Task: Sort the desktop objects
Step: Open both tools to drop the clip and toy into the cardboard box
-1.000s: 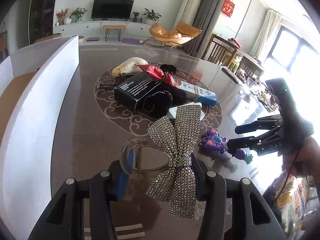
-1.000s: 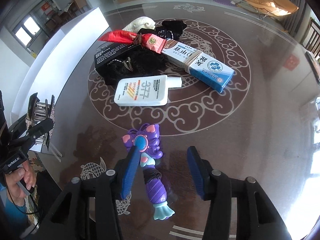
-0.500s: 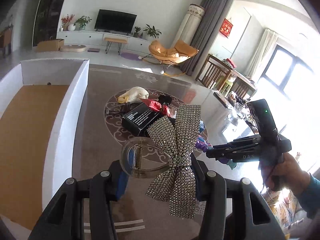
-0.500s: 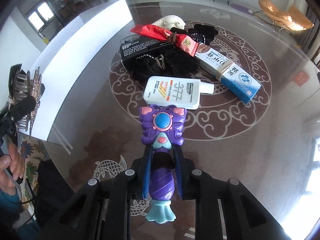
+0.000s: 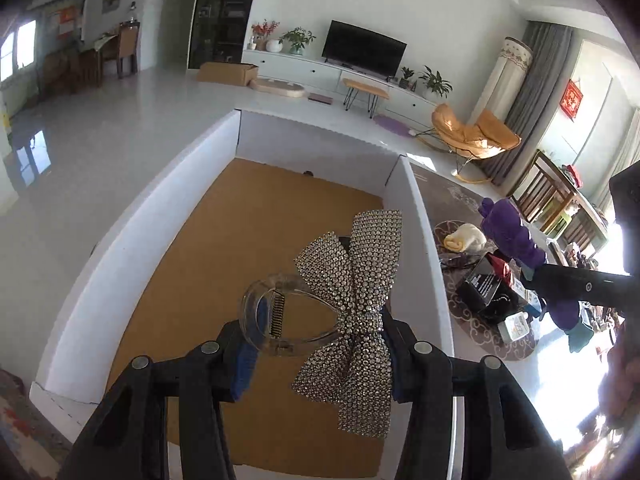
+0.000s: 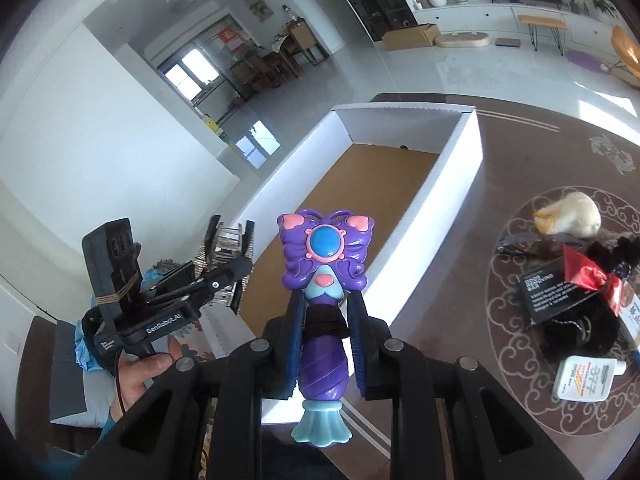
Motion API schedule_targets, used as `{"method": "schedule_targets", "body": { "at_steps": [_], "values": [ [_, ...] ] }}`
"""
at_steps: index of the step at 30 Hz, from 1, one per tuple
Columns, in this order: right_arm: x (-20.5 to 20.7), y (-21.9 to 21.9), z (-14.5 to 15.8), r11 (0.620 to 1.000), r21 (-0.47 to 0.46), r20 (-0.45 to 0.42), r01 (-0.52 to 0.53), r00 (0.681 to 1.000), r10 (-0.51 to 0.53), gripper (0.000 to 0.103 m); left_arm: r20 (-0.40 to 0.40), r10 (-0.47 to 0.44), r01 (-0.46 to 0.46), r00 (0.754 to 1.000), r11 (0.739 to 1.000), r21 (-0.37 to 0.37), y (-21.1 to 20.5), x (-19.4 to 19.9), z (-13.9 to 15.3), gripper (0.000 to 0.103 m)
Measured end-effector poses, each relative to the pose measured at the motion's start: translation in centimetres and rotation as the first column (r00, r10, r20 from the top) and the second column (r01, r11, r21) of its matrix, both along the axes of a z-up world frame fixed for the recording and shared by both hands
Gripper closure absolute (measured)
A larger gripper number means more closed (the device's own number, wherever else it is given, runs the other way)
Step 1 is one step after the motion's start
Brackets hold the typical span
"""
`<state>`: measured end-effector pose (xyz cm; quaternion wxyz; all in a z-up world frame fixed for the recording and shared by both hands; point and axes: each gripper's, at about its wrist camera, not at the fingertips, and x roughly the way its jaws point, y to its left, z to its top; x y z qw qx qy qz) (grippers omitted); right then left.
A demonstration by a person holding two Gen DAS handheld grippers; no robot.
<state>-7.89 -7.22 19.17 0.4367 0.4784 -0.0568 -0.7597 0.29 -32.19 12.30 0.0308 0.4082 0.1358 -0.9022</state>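
Left claw: the left claw (image 5: pixel 316 340) is partly closed on the rhinestone bow hair clip (image 5: pixel 352 300), its blue pads pressing the clip's clear loop on one side and the bow's knot on the other.
Hair clip position: held in the air over the white box (image 5: pixel 132 240), above the brown floor of the box at the 6 o'clock end; the bow's wings fan out toward 12 and 6 o'clock.
Right claw: the right claw (image 6: pixel 326 320) is closed tight on the purple butterfly toy (image 6: pixel 326 264), gripping its narrow dark waist.
Toy position: lifted clear of the bench (image 6: pixel 520 152), butterfly head toward 12 o'clock, teal tail toward 6 o'clock; in the right wrist view it hangs in front of the box's near wall, by the corner.
Box: open-topped, white walls, brown floor, nothing visible inside; it stands on the bench at 9 o'clock of the pile.
Pile on bench: at 3 o'clock in the right wrist view lie a black box with white print (image 6: pixel 556 288), a red wrapper (image 6: pixel 588 276), a black furry item (image 6: pixel 580 328), a white bottle (image 6: pixel 584 376) and a cream plush object (image 6: pixel 572 216).
Person: a hand (image 6: pixel 140 376) grips the left claw's handle.
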Motion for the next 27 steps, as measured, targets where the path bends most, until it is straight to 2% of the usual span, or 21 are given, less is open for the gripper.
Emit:
{"method": "schedule_targets", "body": {
  "at_steps": [2,6,8,9,10,12,13,15,17,19,20,22,24,25,26,27],
  "values": [
    [0.2,-3.9,-1.1,1.0,0.016,-0.009,-0.026,1.0,0.026,0.081,0.061,0.038,-0.037,0.997,0.999,-0.02,-1.5,-0.1,-1.8,0.052],
    [1.0,-9.3,-5.3,0.992,0.119,-0.013,-0.049,0.999,0.051,0.08,0.168,0.088,-0.082,0.982,0.996,-0.042,-3.3,-0.4,-4.7,0.049],
    [1.2,-10.7,-7.1,0.986,0.161,0.0,-0.04,0.999,0.041,0.079,0.177,0.098,-0.098,0.979,0.995,-0.009,-3.8,-0.1,-5.4,0.024],
    [1.2,-11.1,-7.7,0.984,0.177,0.005,-0.035,0.999,0.034,0.069,0.165,0.111,-0.113,0.98,0.994,0.0,-3.9,0.3,-5.5,0.02],
    [1.3,-11.2,-8.0,0.984,0.176,0.007,-0.026,1.0,0.025,0.052,0.149,0.121,-0.123,0.981,0.992,0.007,-3.9,0.7,-5.5,0.018],
    [1.4,-10.4,-7.7,0.991,0.134,-0.012,-0.004,1.0,0.006,0.038,0.124,0.125,-0.128,0.984,0.992,0.014,-3.3,1.2,-5.2,0.018],
    [1.5,-9.8,-7.3,0.993,0.118,-0.029,0.006,1.0,-0.003,0.037,0.108,0.125,-0.127,0.986,0.992,0.013,-2.8,1.3,-4.9,0.018],
    [1.3,-7.4,-6.0,0.996,0.084,-0.069,0.031,0.997,-0.025,0.034,0.063,0.108,-0.108,0.992,0.994,0.004,-1.1,1.3,-3.6,0.018],
    [1.6,-4.7,-4.8,0.995,0.068,-0.143,0.07,0.988,-0.06,0.026,0.009,0.063,-0.063,0.998,0.998,-0.009,1.4,1.3,-2.0,0.018],
    [2.0,-0.9,-4.0,0.988,0.072,-0.245,0.135,0.963,-0.114,0.014,-0.045,-0.003,0.002,0.999,1.0,-0.013,4.4,1.3,-0.3,0.018],
    [2.1,1.3,-3.9,0.981,0.079,-0.29,0.176,0.946,-0.146,0.012,-0.07,-0.049,0.048,0.996,0.999,-0.014,6.3,1.4,0.5,0.018],
    [2.3,6.5,-4.5,0.96,0.096,-0.355,0.263,0.91,-0.214,0.005,-0.114,-0.152,0.151,0.982,0.988,-0.018,10.5,1.6,2.0,0.018],
    [2.5,12.2,-5.6,0.924,0.141,-0.405,0.355,0.872,-0.273,0.005,-0.147,-0.262,0.261,0.954,0.965,-0.024,15.2,2.1,2.9,0.015],
    [2.7,14.7,-6.5,0.898,0.178,-0.43,0.402,0.853,-0.296,0.005,-0.154,-0.311,0.311,0.938,0.95,-0.025,17.5,2.3,2.9,0.004],
    [2.7,17.4,-7.6,0.868,0.221,-0.443,0.445,0.839,-0.317,0.005,-0.152,-0.357,0.358,0.922,0.933,-0.023,19.7,2.4,2.6,0.0],
    [2.7,19.3,-9.1,0.837,0.268,-0.438,0.477,0.834,-0.335,0.005,-0.142,-0.395,0.397,0.908,0.918,-0.016,21.9,2.1,1.8,0.0]
  ]
}}
